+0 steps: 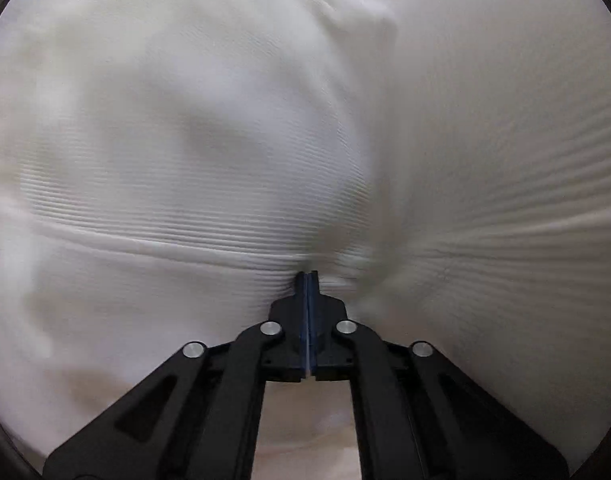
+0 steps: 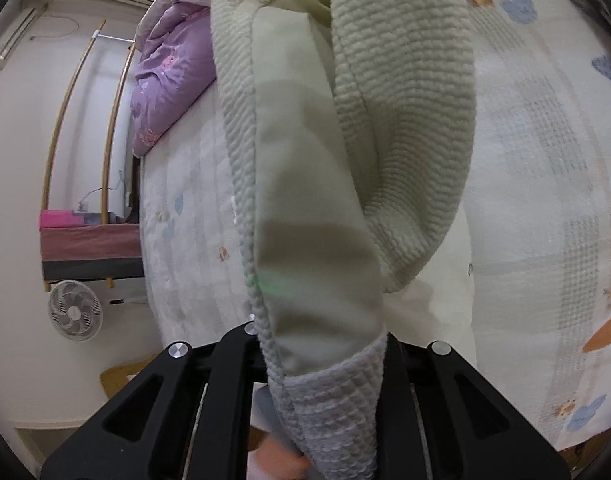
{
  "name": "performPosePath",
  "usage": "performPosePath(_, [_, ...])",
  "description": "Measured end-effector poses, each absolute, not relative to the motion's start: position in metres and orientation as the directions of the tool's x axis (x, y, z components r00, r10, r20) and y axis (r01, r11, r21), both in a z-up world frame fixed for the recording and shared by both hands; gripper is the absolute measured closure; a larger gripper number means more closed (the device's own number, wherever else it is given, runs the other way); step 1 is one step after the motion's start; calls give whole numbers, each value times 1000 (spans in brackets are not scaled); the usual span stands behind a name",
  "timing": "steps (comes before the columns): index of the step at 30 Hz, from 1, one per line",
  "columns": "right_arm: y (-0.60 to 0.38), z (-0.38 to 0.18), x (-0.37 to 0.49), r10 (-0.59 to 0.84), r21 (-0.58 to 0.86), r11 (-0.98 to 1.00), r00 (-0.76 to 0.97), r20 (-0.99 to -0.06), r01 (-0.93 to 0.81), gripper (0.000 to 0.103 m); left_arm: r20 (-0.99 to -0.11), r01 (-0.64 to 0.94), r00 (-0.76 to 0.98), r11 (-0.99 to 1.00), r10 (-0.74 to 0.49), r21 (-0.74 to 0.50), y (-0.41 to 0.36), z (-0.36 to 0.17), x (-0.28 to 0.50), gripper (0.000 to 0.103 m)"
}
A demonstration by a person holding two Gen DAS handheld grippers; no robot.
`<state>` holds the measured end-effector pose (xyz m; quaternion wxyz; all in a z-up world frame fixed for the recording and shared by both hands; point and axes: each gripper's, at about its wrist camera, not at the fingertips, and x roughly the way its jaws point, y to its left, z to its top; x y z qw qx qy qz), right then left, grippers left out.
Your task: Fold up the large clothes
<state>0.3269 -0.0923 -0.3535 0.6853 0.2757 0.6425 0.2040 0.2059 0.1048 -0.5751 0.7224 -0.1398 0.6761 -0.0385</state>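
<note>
- Left gripper (image 1: 307, 276): my left wrist view shows the two black fingers pressed flat together, blue pad edges meeting with no gap. The tips pinch a small tuck of the garment, and ribs of cloth fan out from the pinch to the right.
- Garment (image 1: 209, 148): pale cream, ribbed knit. In the left view it fills nearly the whole picture, blurred toward the right side. A seam runs across it just above the fingertips.
- Right gripper (image 2: 325, 356): its fingertips are buried under cloth, so I cannot see the jaws themselves. The black linkage arms sit close in, and a bunched length of the same garment (image 2: 401, 128) rises straight out from between them, so I list it as clamped on the cloth.
- Garment, right view: lifted off the bed, hanging in a long fold with the smooth lining facing me and the waffle knit wrapped round the edges.
- Bed (image 2: 545, 208): white patterned cover, behind and to the right of the hanging cloth.
- Purple quilt (image 2: 169, 76): heaped at the far end of the bed.
- Fan (image 2: 75, 310): white, on the floor at left.
- Hand (image 2: 279, 460): a part shows at the bottom edge beneath the cloth.
</note>
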Motion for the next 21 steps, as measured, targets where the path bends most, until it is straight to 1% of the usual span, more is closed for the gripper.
performPosePath(2, [-74,-357,328,616,622,779,82,-783,86,91,-968,-149,103,958,-231,-244,139,-558,203,103])
performPosePath(3, [-65,-359,329,606,611,788,73,-792,81,91,-977,-139,104,970,-188,-201,156,-550,202,103])
performPosePath(4, [-52,-363,328,593,596,799,59,-803,77,91,-979,-134,108,974,-170,-184,172,-544,202,103])
performPosePath(6, [-33,-371,324,583,584,809,41,-811,65,91,-975,-138,137,972,-172,-191,196,-529,201,102])
performPosePath(7, [-24,-375,324,578,579,814,33,-816,59,91,-976,-140,153,975,-153,-175,212,-522,200,102])
performPosePath(9, [0,-390,323,563,563,825,8,-826,60,91,-980,-152,165,978,-115,-141,226,-483,208,102])
performPosePath(13, [41,-422,322,534,532,845,-39,-845,48,90,-982,-167,170,979,-86,-115,261,-479,204,102])
performPosePath(15, [60,-438,321,512,511,859,-70,-856,36,80,-983,-175,165,979,-75,-105,276,-471,200,102])
performPosePath(16, [67,-447,322,517,515,856,-99,-851,44,65,-984,-186,161,977,-74,-104,282,-474,197,102])
performPosePath(17, [73,-456,323,552,548,834,-128,-824,67,51,-985,-196,155,975,-72,-103,286,-463,205,102])
performPosePath(19, [76,-461,324,628,622,778,-135,-767,87,44,-987,-207,146,973,-70,-99,296,-465,202,102])
performPosePath(20, [76,-459,325,646,643,763,-123,-753,71,36,-987,-203,144,974,-69,-98,298,-464,199,102])
performPosePath(21, [75,-456,326,651,649,759,-116,-750,60,31,-987,-201,143,975,-66,-94,299,-460,194,102])
